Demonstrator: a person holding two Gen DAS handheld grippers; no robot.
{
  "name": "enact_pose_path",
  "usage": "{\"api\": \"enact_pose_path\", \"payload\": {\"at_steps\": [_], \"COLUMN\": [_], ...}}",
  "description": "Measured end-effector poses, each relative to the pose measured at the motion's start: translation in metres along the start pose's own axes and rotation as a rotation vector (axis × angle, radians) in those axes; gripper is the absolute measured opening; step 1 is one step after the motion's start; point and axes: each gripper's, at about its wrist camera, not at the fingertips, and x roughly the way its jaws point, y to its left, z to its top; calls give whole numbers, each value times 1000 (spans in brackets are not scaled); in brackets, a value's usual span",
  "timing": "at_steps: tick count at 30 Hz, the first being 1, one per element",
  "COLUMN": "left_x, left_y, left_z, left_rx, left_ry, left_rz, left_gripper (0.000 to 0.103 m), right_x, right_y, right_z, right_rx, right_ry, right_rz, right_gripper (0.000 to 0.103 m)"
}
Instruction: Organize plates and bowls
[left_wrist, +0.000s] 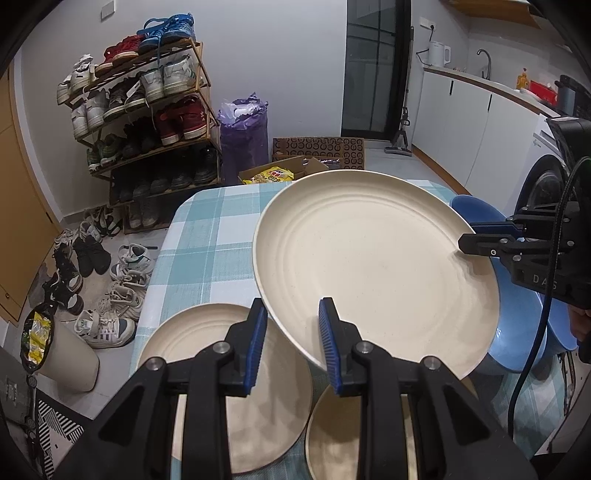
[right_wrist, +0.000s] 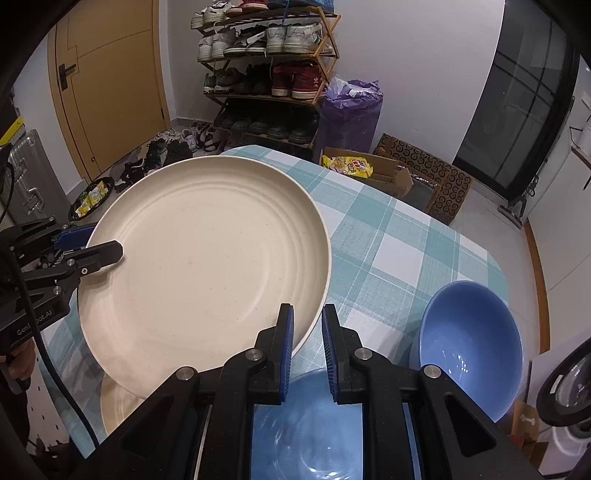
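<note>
Left wrist view: left claw (left_wrist: 291, 325) narrow, pinching the near rim of the large cream plate (left_wrist: 369, 266), held tilted above the counter (left_wrist: 207, 236). Right claw (left_wrist: 467, 245) grips its far-right rim.

Right wrist view: right claw (right_wrist: 307, 328) nearly closed on the plate's (right_wrist: 207, 258) rim, probably clamped; blue bowl (right_wrist: 472, 332) right of plate.

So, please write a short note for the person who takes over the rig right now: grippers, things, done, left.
Left gripper: shut on the big cream plate, at its near rim.
Right gripper: shut on the same plate's opposite rim. The plate is off the checked table.
Under it: two cream plates. To the right: two blue bowls, separate.
Done: nothing stacked.
Left: probably stack the plates, nest the bowls.
</note>
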Motion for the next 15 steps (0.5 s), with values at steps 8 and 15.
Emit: {"api": "enact_pose_path", "payload": {"at_steps": [8, 15], "left_x": [-19, -35], "left_y": [-5, -9], "left_z": [-9, -21], "left_rx": [15, 17], "left_ry": [-15, -27], "left_rz": [12, 23], "left_gripper": [27, 27], "right_x": [-22, -37], "right_y": [10, 18], "right_z": [-11, -22], "right_rx": [6, 2], "right_ry": [-29, -42], "right_rz": [2, 1], "right_gripper": [16, 16]}}
